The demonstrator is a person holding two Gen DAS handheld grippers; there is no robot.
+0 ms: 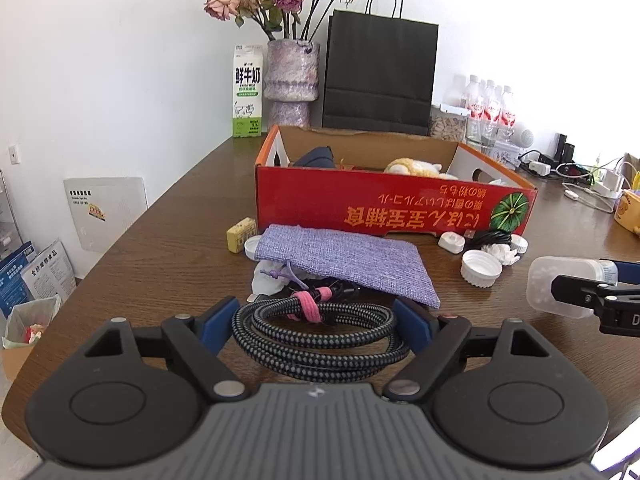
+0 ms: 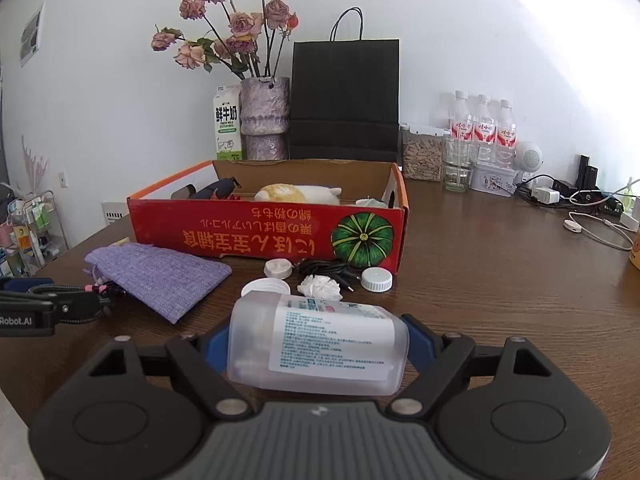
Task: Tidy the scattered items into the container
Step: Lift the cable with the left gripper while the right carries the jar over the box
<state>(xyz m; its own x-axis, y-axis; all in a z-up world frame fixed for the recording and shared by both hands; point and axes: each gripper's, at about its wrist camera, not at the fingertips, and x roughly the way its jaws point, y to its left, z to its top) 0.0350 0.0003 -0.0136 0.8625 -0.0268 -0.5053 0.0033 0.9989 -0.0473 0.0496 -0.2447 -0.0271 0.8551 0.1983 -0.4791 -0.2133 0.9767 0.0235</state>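
My left gripper (image 1: 318, 320) is shut on a coiled grey braided cable (image 1: 320, 344) tied with a pink strap, the coil spanning both blue pads. My right gripper (image 2: 318, 340) is shut on a translucent plastic bottle (image 2: 320, 344) lying sideways, which also shows in the left wrist view (image 1: 560, 288). Ahead stands the red cardboard box (image 1: 392, 208) (image 2: 260, 232) holding a plush toy (image 2: 296, 194) and a dark pouch (image 2: 218, 190). Before the box lie a purple fabric pouch (image 1: 344, 260) (image 2: 160, 276), white caps (image 1: 480, 268) (image 2: 376, 280), a crumpled tissue (image 2: 320, 286), a thin black cable (image 2: 324, 268) and a small yellow block (image 1: 240, 230).
Behind the box stand a milk carton (image 1: 247, 92), a vase of dried roses (image 1: 292, 84) and a black paper bag (image 1: 380, 76). Water bottles (image 2: 484, 132), jars, chargers and white cords (image 2: 592, 228) fill the back right. The table edge runs along the left.
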